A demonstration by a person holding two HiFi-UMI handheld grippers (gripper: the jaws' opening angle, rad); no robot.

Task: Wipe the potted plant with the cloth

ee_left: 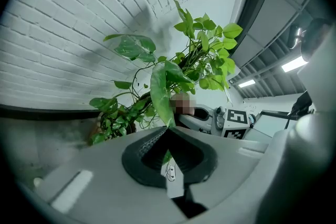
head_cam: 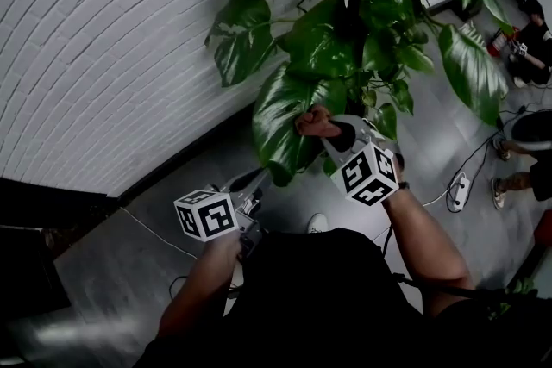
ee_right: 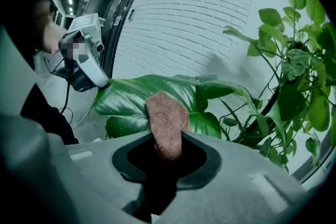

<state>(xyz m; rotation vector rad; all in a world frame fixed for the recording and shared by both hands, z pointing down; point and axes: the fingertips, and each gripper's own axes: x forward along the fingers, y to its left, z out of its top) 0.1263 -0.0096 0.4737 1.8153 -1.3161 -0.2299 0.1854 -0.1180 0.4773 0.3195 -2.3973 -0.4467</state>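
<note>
Task item location: The potted plant (head_cam: 345, 39) stood close to the white brick wall (head_cam: 103, 56), with its stem and foliage across the upper centre of the head view. The pot itself could not be made out with certainty.
Leaf under work: One large leaf (head_cam: 280, 121) hung low at the front of the plant, on the side nearest the person. Its glossy face was turned toward the right gripper view.
Left gripper (ee_left: 169, 132): The jaws were closed together on the tip of the large leaf, which ran down between the pads.
Reason for left hold: Judged to steady the leaf and draw it taut, so it would not swing away under wiping pressure.
Right gripper (ee_right: 167, 145): The jaws were clamped on the pinkish-brown cloth (ee_right: 166, 113). Its free end stuck out past the jaws and lay against the leaf face.
Reason for right hold: Judged that the protruding fold gave a soft contact surface, so the hard jaws need not touch the leaf.
Left hand pose: Low and to the left, with the forearm reaching out from the body. The gripper pointed slightly downward at the leaf tip from below.
Right hand pose: Higher than the left, with the gripper tilted down onto the upper right part of the leaf.
Step in hand: Judged to be the wiping of this one leaf. The other foliage appeared unattended.
</note>
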